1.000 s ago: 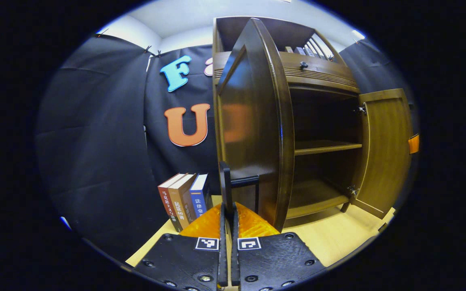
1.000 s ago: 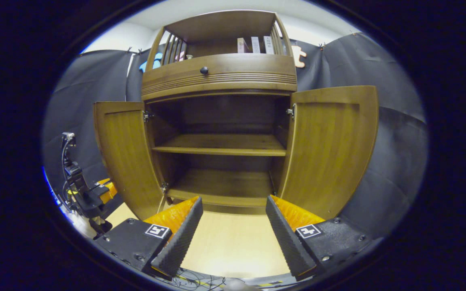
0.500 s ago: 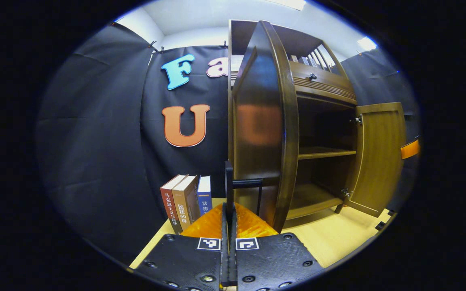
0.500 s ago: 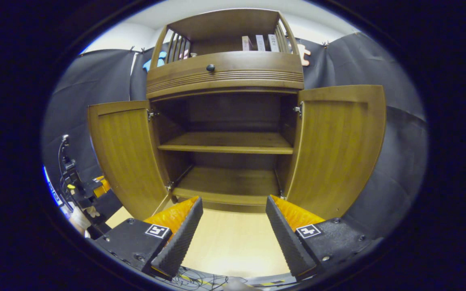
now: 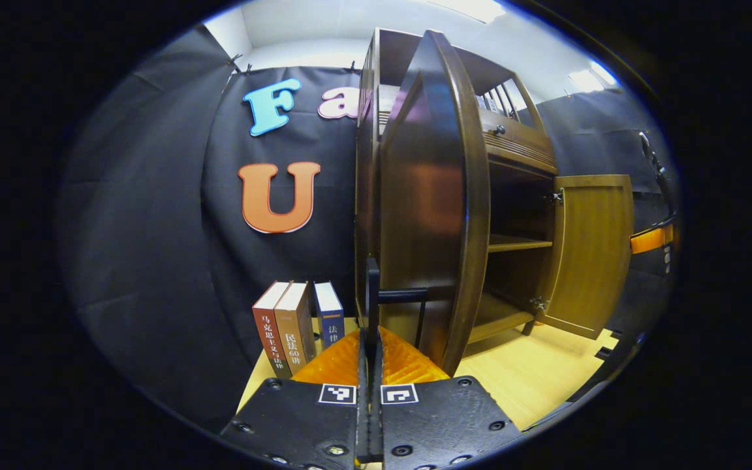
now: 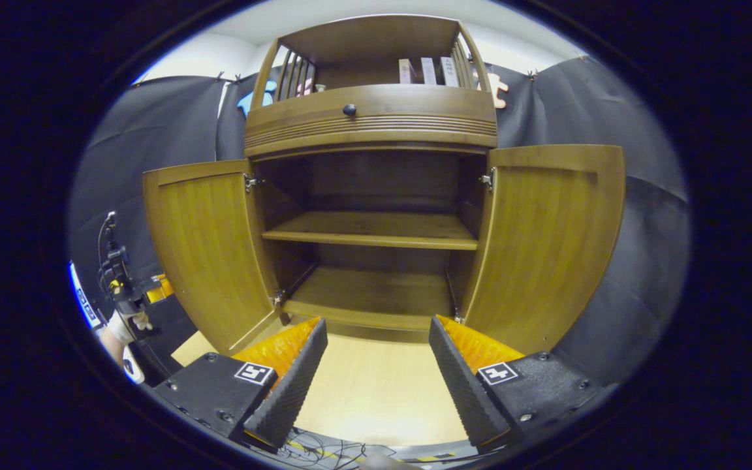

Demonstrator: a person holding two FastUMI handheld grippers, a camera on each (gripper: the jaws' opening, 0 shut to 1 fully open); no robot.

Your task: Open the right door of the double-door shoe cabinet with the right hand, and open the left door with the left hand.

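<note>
At the left door [image 5: 435, 215], left claw [image 5: 371, 339] clamped on its handle [image 5: 372, 297]

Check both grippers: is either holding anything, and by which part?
Left gripper is shut on the left door's black handle, low on the door. Right gripper is open, holding nothing.

My left gripper [image 5: 370, 339] is clamped on the black handle [image 5: 372, 297] of the left door [image 5: 431, 209], swung wide open. Three books [image 5: 297, 323] stand left; the right door [image 5: 588, 251] hangs open farther right.
</note>
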